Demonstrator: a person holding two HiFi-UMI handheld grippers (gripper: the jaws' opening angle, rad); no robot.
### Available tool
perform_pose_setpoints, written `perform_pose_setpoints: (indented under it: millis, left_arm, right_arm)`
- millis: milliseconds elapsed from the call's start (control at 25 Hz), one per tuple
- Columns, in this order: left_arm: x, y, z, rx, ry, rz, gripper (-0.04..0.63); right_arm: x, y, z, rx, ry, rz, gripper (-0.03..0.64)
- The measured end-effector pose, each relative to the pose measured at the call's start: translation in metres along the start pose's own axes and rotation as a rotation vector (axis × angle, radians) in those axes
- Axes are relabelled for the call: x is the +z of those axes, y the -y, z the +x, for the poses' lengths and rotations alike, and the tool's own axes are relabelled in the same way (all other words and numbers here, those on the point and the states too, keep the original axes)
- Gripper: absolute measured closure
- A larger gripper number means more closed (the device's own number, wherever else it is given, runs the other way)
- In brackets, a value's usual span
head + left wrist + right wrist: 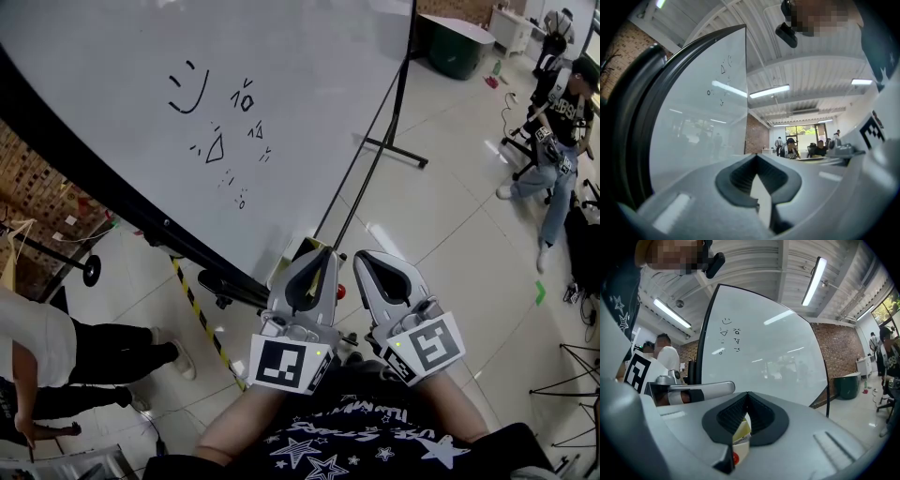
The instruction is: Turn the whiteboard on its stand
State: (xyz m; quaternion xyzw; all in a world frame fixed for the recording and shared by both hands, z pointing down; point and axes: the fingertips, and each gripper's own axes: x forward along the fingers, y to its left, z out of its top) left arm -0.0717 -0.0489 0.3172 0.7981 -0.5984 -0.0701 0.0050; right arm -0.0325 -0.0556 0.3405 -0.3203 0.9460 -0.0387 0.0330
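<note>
The big whiteboard [300,103] in its black frame leans across the upper half of the head view, with small black scribbles [202,94] on it. Its black stand [398,145] reaches the floor at right, and a caster [91,270] shows at left. My left gripper [325,251] and right gripper [360,256] are side by side close to my body, both shut and empty. They point at the board's lower edge without touching it. In the left gripper view the board [698,122] fills the left beyond the closed gripper [756,156]. The right gripper [747,393] faces the board [764,352].
A person in black trousers [66,352] stands at lower left. Another person [560,122] sits at far right. A dark green bin [459,45] is at the back. Yellow-black tape [199,314] runs on the floor under the board, and thin tripod legs [572,375] stand at right.
</note>
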Motion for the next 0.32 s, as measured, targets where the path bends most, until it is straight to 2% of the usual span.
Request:
perform_pose_setpoints:
  millis: [320]
  left_arm:
    - [-0.0012,0.0033,-0.0048,0.003,-0.011,0.004,0.591]
  right_arm:
    - [0.0010,-0.0044,-0.0054,0.013,-0.003,-0.004,0.607]
